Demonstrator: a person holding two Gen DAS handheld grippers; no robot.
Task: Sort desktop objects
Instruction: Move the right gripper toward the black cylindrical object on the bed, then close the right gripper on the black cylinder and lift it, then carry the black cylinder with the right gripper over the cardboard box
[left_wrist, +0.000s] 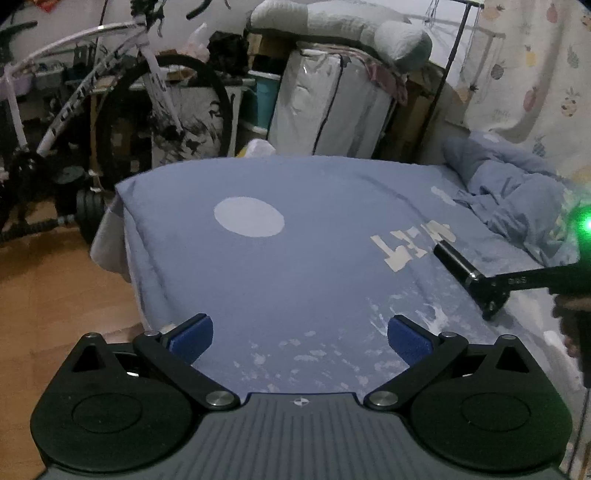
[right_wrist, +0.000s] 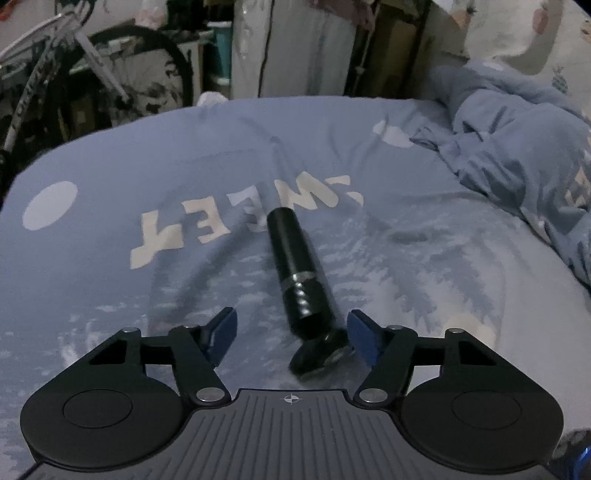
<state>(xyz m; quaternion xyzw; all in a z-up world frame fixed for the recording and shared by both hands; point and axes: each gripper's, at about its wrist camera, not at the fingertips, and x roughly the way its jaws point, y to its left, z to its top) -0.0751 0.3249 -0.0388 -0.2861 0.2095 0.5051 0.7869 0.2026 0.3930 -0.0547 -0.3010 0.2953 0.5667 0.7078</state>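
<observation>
The black cylindrical handle (right_wrist: 295, 266) lies on the blue bedsheet (right_wrist: 110, 295), with its far end touching the pale letters "SWEET" (right_wrist: 243, 218) printed on the cloth. The near end of the handle has a silver ring, a ribbed part and a round black knob (right_wrist: 320, 356). This knob sits between the two blue pads of the right gripper (right_wrist: 291, 338), close to the right pad (right_wrist: 364, 341) and apart from the left one. The jaws of the right gripper are spread wide and do not press on the handle. In the left wrist view the same handle (left_wrist: 456, 260) appears at the right side, and the right gripper (left_wrist: 532, 278) reaches toward it from the right edge, where a green light (left_wrist: 583, 221) glows. It is partly cut off by the edge in this view. The left gripper (left_wrist: 299, 338) hangs over a bare part of the bedsheet (left_wrist: 295, 258), well apart from the handle, with its blue pads spread and nothing between them. A pale round spot (left_wrist: 249, 216) is printed on the sheet ahead of it. A crumpled blue blanket (right_wrist: 517, 147) lies at the far right side of the bed. Behind the bed stand a bicycle (left_wrist: 110, 92) on the left and a white storage case (left_wrist: 332, 107) with a grey pillow (left_wrist: 340, 29) on top of it. The wooden floor (left_wrist: 55, 295) shows at the left of the bed.
</observation>
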